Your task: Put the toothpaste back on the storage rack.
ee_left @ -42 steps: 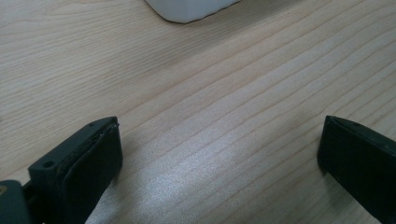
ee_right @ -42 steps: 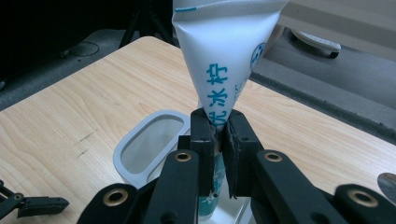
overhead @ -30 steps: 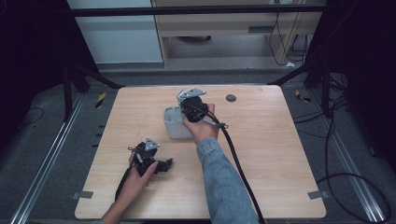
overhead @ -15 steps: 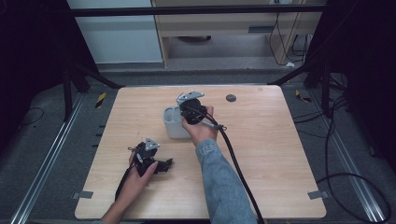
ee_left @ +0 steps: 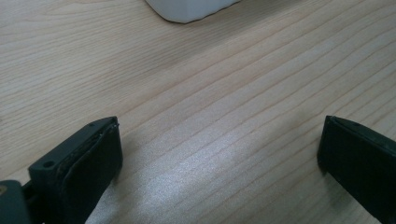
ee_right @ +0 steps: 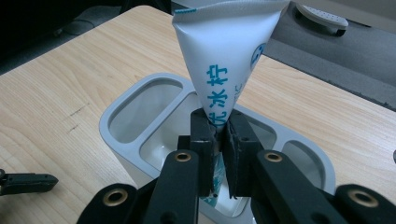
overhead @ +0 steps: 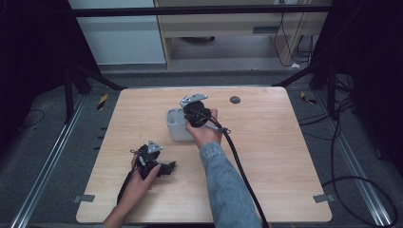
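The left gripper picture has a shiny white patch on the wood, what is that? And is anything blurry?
Left gripper view: that patch is lamp glare on the table, and the black jaws look soft and blurred. Right gripper view: the tube and white holder are sharp, the floor behind is fuzzy. High view: the tabletop is lit, the sides are dark.

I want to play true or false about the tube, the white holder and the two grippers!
1. The right gripper is clamped on a white tube. True.
2. The tube lies flat on the table. False: it stands with its flat crimped end up, over the white holder.
3. The left gripper holds a pen. False: its jaws stand wide apart with bare wood between them.
4. The holder has several compartments. True.
5. The tube has blue writing. True.
6. The holder is black. False: it is white.
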Motion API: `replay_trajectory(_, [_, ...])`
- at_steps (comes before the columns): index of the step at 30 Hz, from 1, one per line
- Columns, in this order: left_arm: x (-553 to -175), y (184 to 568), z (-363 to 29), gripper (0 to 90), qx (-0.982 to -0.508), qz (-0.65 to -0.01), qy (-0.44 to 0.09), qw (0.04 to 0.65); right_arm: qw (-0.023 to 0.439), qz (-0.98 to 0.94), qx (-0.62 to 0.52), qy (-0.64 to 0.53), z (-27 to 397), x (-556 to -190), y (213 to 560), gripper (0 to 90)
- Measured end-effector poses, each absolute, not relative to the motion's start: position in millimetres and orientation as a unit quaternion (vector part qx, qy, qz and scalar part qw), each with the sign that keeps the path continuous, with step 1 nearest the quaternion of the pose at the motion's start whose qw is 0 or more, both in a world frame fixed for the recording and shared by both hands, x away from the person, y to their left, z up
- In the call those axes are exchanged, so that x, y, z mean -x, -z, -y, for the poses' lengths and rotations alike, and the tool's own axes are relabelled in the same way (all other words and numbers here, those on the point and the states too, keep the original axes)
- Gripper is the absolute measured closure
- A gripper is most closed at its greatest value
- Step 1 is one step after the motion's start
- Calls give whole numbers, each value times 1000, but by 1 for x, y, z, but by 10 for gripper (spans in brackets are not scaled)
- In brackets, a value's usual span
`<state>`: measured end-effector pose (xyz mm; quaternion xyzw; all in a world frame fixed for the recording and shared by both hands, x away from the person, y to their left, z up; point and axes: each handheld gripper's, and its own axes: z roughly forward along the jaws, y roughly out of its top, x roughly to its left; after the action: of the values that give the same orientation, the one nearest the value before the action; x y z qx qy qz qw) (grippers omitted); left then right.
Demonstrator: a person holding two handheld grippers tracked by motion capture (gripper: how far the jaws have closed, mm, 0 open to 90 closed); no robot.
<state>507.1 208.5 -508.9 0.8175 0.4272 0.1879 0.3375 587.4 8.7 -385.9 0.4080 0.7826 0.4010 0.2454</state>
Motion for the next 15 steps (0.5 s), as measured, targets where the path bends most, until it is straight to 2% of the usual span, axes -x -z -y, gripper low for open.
replay_trajectory(15, [-507,509,-208,0,-818,-427,-188,337,242,-789,-408,-390,-17,-593,383,825])
